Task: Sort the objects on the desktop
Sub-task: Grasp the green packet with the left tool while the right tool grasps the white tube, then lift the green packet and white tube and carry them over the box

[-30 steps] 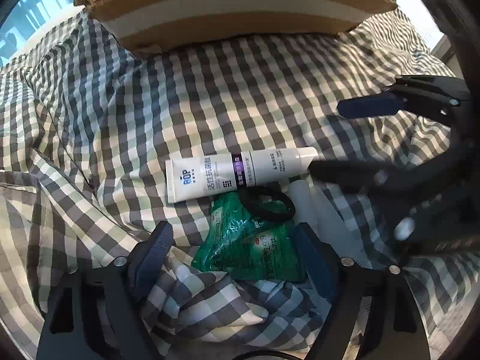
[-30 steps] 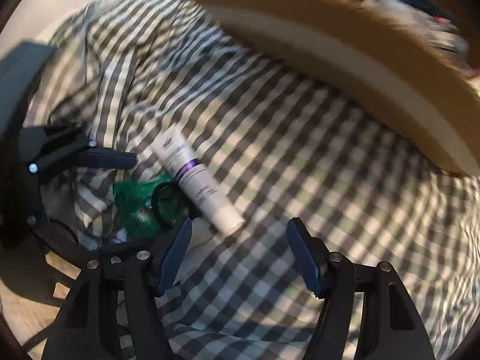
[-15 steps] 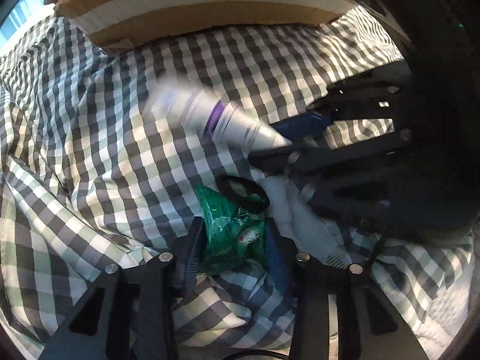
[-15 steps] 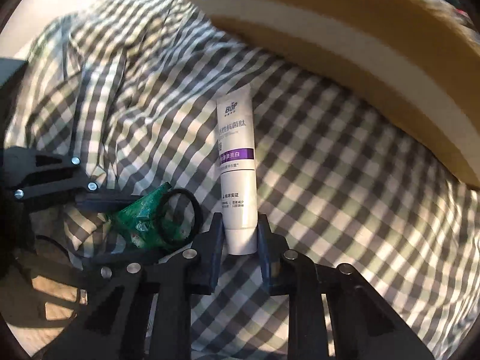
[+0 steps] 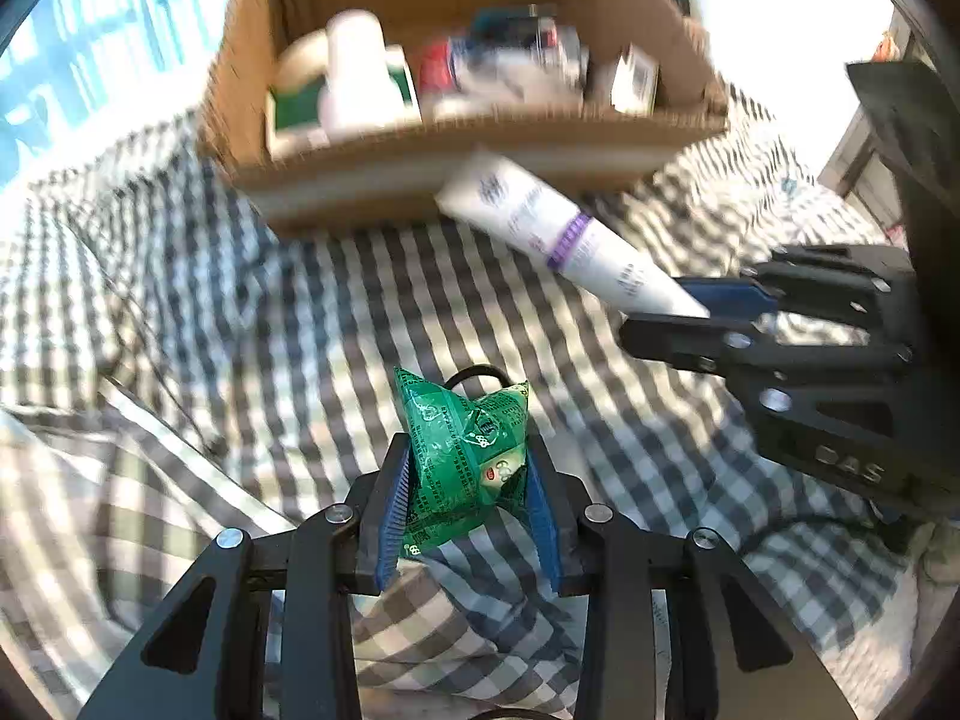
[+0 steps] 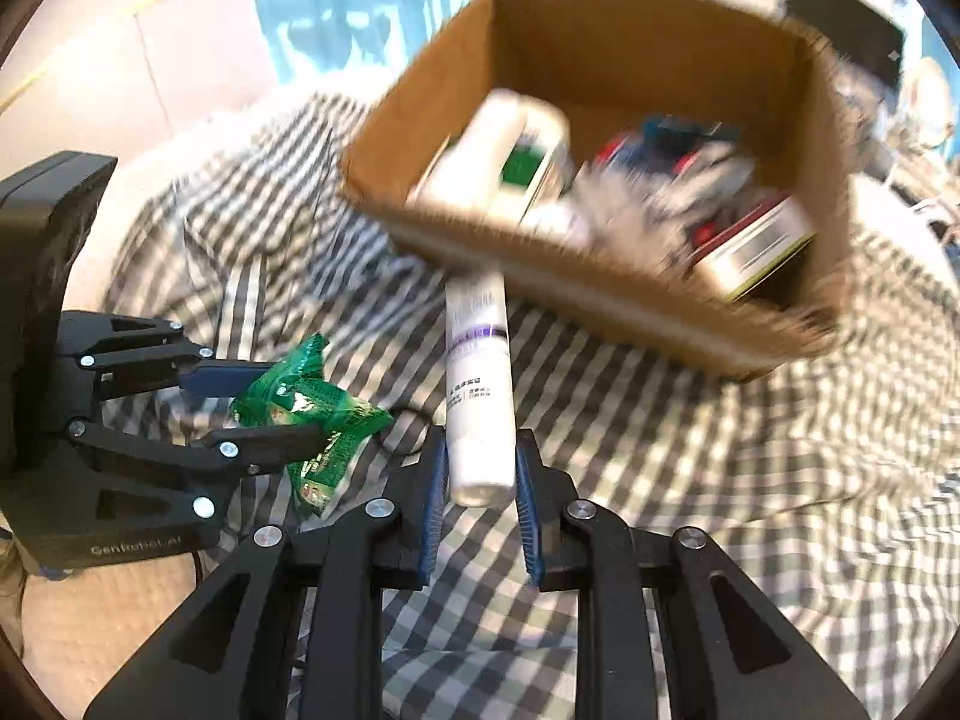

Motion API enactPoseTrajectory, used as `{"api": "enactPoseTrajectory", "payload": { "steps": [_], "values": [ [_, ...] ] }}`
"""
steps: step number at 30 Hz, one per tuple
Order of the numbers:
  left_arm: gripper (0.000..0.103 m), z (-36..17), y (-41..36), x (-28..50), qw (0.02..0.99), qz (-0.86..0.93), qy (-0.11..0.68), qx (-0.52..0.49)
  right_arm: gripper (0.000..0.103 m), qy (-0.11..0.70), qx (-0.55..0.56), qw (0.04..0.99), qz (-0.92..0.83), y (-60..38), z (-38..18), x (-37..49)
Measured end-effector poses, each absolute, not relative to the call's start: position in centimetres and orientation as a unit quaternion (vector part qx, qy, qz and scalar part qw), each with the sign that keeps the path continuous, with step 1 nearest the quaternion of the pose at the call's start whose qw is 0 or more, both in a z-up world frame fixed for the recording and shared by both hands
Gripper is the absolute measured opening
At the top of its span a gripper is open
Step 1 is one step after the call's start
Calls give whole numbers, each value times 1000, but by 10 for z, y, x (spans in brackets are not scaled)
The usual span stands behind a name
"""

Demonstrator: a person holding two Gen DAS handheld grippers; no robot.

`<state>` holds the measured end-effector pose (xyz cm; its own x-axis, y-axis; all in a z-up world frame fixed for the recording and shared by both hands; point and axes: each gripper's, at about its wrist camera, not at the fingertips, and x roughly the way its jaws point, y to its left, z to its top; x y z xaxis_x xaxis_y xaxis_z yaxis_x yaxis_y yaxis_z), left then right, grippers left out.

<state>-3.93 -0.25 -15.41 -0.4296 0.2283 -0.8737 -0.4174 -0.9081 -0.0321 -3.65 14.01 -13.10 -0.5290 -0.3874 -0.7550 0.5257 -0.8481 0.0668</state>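
Left gripper (image 5: 468,480) jaws clamp the green packet (image 5: 465,456); right gripper (image 6: 477,468) jaws pinch the white tube (image 6: 480,384) before the cardboard box (image 6: 600,294). Only the left view shows a black ring (image 5: 474,373) behind the packet.

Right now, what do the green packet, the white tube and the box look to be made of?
Green packet: thin glossy plastic film, judging by its crinkles and shine, pinched in the left tool.
White tube: smooth, semi-matte plastic, probably soft, printed with a purple band, held in the right tool.
Box: brown corrugated cardboard, matte, with rough fuzzy edges.
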Motion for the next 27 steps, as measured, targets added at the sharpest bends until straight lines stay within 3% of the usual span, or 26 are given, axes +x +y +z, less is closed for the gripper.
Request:
{"api": "enactPoseTrajectory", "payload": {
  "steps": [5, 7, 13, 14, 16, 18, 26, 27],
  "values": [
    [36, -132, -1, -44, 187, 863, 90, -461, 16, 68, 392, 258, -881, 152, -113, -32],
    [36, -126, -3, -48, 186, 869, 86, -451, 0, 65, 384, 255, -885, 156, -109, -28],
    [36, -110, 1, -53, 190, 882, 79, -425, 0, 54, 403, 248, -879, 152, -125, -44],
    [36, -104, 5, -49, 189, 884, 80, -420, 2, 51, 418, 249, -872, 150, -131, -48],
    [36, -96, 5, -43, 186, 890, 77, -410, 34, 56, 439, 241, -864, 147, -142, -58],
    [36, -87, 3, -42, 187, 896, 70, -397, 42, 77, 465, 237, -850, 137, -158, -72],
    [36, -27, -17, -45, 175, 929, 32, -326, 40, 219, 513, 201, -805, 87, -220, -101],
    [36, -20, -20, -46, 173, 932, 28, -318, 27, 218, 508, 204, -808, 86, -219, -101]
  ]
}}
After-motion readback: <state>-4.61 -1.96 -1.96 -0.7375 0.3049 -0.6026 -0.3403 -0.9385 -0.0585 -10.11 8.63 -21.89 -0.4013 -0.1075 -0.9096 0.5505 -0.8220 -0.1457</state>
